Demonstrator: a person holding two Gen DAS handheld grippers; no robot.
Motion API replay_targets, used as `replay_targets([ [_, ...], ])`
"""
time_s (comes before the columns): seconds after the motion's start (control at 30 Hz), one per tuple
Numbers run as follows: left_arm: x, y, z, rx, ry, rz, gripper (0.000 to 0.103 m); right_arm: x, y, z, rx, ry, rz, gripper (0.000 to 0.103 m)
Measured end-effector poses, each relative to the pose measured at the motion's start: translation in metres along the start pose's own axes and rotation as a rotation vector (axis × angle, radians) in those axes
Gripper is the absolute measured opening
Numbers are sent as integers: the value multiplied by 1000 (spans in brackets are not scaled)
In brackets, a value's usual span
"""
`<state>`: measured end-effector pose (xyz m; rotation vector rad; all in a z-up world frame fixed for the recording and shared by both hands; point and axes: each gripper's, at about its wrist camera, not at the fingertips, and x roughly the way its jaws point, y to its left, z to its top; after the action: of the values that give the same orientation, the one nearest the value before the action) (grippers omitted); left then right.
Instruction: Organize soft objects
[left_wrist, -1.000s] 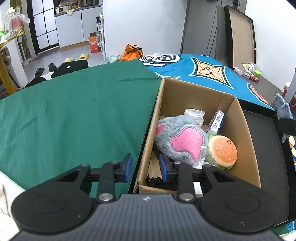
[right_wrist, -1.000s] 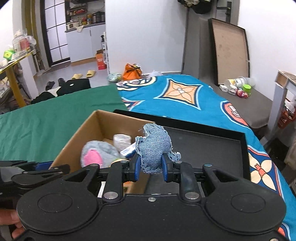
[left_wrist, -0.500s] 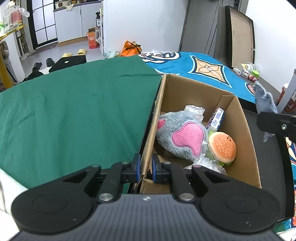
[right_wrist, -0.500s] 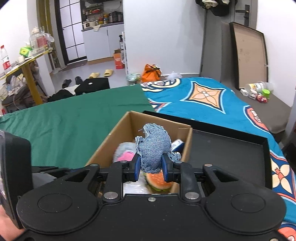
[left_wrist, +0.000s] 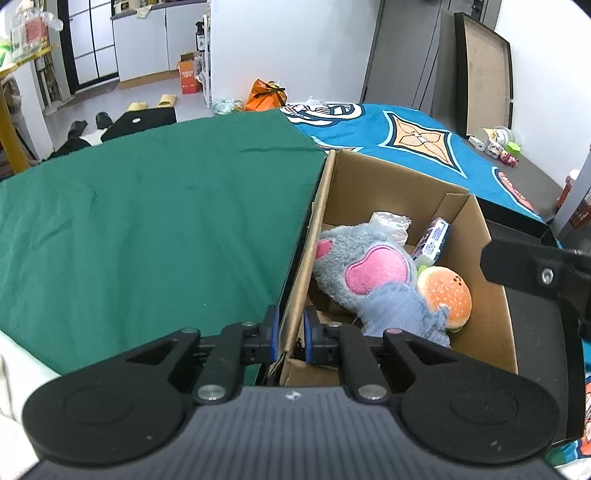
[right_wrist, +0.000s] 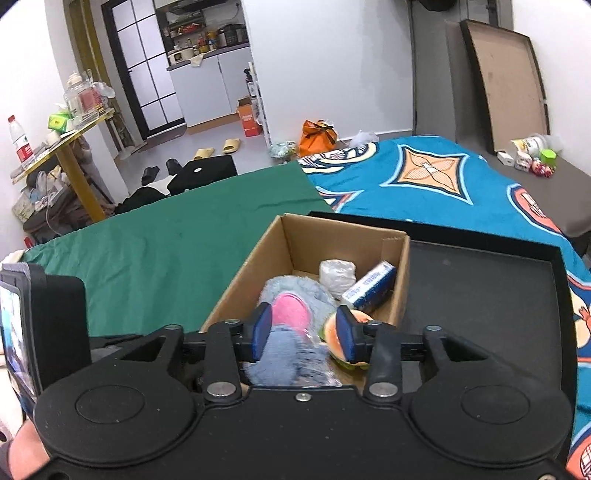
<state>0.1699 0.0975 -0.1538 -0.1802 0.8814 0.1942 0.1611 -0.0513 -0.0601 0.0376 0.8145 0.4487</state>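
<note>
An open cardboard box (left_wrist: 491, 295) holds a grey plush with a pink ear (left_wrist: 364, 258), a burger toy (left_wrist: 445, 295), a blue packet (left_wrist: 432, 240) and a crumpled plastic bag (left_wrist: 389, 221). A blue denim soft piece (left_wrist: 400, 312) lies on top of the plush, near the front. My left gripper (left_wrist: 290, 328) is shut on the box's left wall (left_wrist: 306, 258) by the near corner. Above the box, my right gripper (right_wrist: 304, 332) has its jaws opening; the denim piece (right_wrist: 280, 354) lies loose below them, untouched by the pads.
The box (right_wrist: 402, 273) stands in the left end of a shallow black tray (right_wrist: 480, 295). A green cloth (left_wrist: 147, 221) covers the surface to the left and a blue patterned cover (right_wrist: 424, 177) lies behind. A hand (right_wrist: 22, 454) shows at the lower left.
The left gripper closed on the box's left wall. The right gripper carried the denim piece over the box, then its jaws parted and the piece dropped onto the plush.
</note>
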Motion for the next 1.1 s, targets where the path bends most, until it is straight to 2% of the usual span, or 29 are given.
replay_targets([
  [0.23, -8, -5, 2, 30, 12, 14, 15, -13, -24, -13, 63, 2, -28, 42],
  [0.37, -14, -3, 5, 8, 21, 19, 17, -24, -34, -18, 84, -9, -40, 46],
  [0.8, -53, -24, 9, 76, -19, 24, 40, -51, -70, -34, 176, -37, -34, 49],
  [1.1, -82, -42, 10, 111, -44, 37, 60, -80, -86, -38, 241, -95, -20, 63],
])
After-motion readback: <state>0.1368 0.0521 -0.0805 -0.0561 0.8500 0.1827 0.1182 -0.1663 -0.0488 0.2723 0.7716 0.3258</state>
